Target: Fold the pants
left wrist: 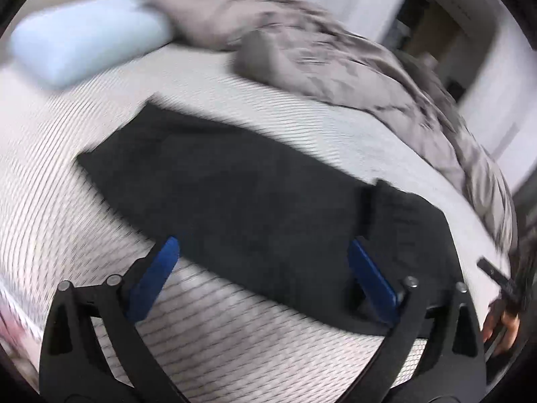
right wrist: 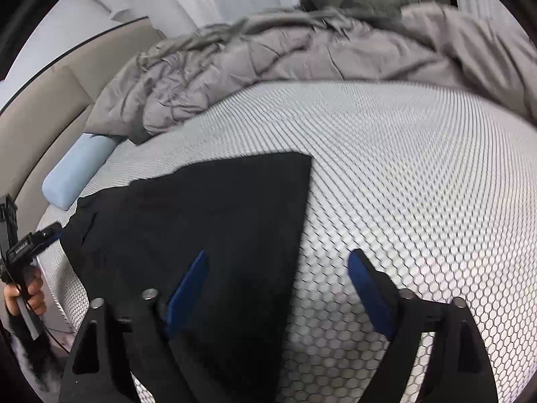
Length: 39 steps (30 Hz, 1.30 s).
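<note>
Black pants point(left wrist: 235, 201) lie flat as a folded strip on the bed point(right wrist: 419, 184) | left hand-held gripper point(left wrist: 263, 263) and right hand-held gripper point(right wrist: 275, 275) both spread, empty, above the cloth | step: between folds | next: pinch one end, carry it across.

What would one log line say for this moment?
pants: flat on mattress | left tool: open, empty | right tool: open, empty | duvet: bunched behind
</note>
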Available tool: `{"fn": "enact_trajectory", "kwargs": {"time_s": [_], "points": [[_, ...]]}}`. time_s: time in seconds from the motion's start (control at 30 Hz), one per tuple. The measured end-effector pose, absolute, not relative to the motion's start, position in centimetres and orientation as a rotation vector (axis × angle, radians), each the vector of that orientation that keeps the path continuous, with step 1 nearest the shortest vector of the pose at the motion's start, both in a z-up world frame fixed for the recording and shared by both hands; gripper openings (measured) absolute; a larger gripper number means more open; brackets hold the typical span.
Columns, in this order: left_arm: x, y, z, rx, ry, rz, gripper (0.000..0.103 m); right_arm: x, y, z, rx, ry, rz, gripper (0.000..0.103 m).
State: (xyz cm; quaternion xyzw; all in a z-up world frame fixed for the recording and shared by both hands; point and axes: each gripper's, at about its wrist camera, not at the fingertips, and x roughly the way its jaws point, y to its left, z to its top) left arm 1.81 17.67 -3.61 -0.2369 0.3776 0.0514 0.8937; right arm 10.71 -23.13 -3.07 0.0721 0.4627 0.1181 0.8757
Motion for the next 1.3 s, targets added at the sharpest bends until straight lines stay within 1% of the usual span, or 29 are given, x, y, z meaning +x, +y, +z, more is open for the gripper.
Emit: {"fn": "enact_trajectory", "kwargs": {"time_s": [0.1,0.17,0.23,0.27,0.3,0.33,0.37,0.4,0.43,0.5,0.63,0.7,0.8,0.87,0.9,0.93,0.97,1.0,1.07,1.13,1.2,1.23,1.27,1.3], "points": [[0.9,21.7,-6.5,-0.673,0.846,0.109,0.100,10.1,-21.6,-2.3,0.123,0.917,0.257,0.095],[0.9,24.0,-7.8,-0.813,0.810,0.089,0.100,9.9,-20.8,-2.2,0.108,0.908,0.271,0.095],[1.4,25.4,-8.3,-0.891,0.770,0.085,0.100,9.9,-20.5,-2.6,0.105,0.914,0.279,0.095],[2.1,26.0,-8.5,-0.911,0.756,0.105,0.094,10.0,-20.3,-2.7,0.107,0.921,0.280,0.095],[2.6,26.4,-8.7,-0.920,0.759,0.139,0.075,10.1,-20.0,-2.9,0.107,0.926,0.285,0.095],[3.2,26.7,-8.9,-0.918,0.772,0.183,0.064,10.2,-19.8,-3.0,0.102,0.931,0.289,0.095],[3.7,26.9,-9.1,-0.900,0.792,0.225,0.036,10.3,-19.4,-3.1,0.085,0.935,0.290,0.095],[4.2,26.5,-8.8,-0.825,0.815,0.271,0.014,10.6,-19.0,-3.2,0.067,0.933,0.294,0.095],[4.5,26.1,-8.2,-0.767,0.810,0.286,0.010,10.4,-18.4,-3.2,0.038,0.927,0.303,0.095],[4.5,24.4,-5.9,-0.659,0.761,0.294,0.005,9.9,-18.7,-3.4,0.000,0.924,0.311,0.095],[3.5,18.5,0.2,-0.494,0.626,0.194,0.005,9.2,-18.8,-3.5,-0.044,0.918,0.320,0.095],[3.3,13.9,2.8,-0.415,0.586,0.090,0.005,9.0,-19.4,-3.2,-0.037,0.903,0.318,0.095],[4.4,6.5,4.4,-0.331,0.584,-0.089,0.005,8.9,-20.5,-2.9,-0.007,0.901,0.308,0.095],[5.3,-0.2,4.2,-0.256,0.626,-0.253,0.007,8.9,-21.1,-2.7,0.012,0.898,0.302,0.095],[5.6,-3.6,3.8,-0.204,0.680,-0.343,0.012,8.9,-21.5,-2.7,0.018,0.896,0.295,0.095],[6.0,-6.0,3.1,-0.171,0.733,-0.421,0.020,9.0,-21.7,-2.6,0.021,0.895,0.290,0.095],[6.3,-9.0,1.5,-0.125,0.824,-0.548,0.046,9.1,-22.0,-2.6,0.025,0.893,0.279,0.095],[6.3,-11.1,-0.1,-0.088,0.897,-0.634,0.060,9.1,-22.5,-2.6,0.028,0.895,0.266,0.095],[5.3,-13.1,-3.3,-0.016,0.971,-0.654,0.060,9.4,-23.2,-2.9,0.032,0.912,0.236,0.095],[3.8,-13.0,-4.4,0.022,0.975,-0.645,0.060,9.6,-24.0,-3.3,0.043,0.934,0.215,0.095],[3.2,-11.8,-3.9,-0.008,0.963,-0.660,0.060,9.7,-24.6,-3.6,0.055,0.953,0.198,0.095],[2.9,-10.1,-3.1,-0.064,0.930,-0.681,0.060,9.7,-24.8,-3.6,0.060,0.957,0.198,0.095],[2.7,-8.3,-2.2,-0.120,0.883,-0.691,0.063,9.8,-24.9,-3.6,0.067,0.957,0.204,0.095],[2.5,-6.9,-1.4,-0.169,0.843,-0.685,0.067,9.8,-25.0,-3.4,0.076,0.958,0.217,0.095]]}}
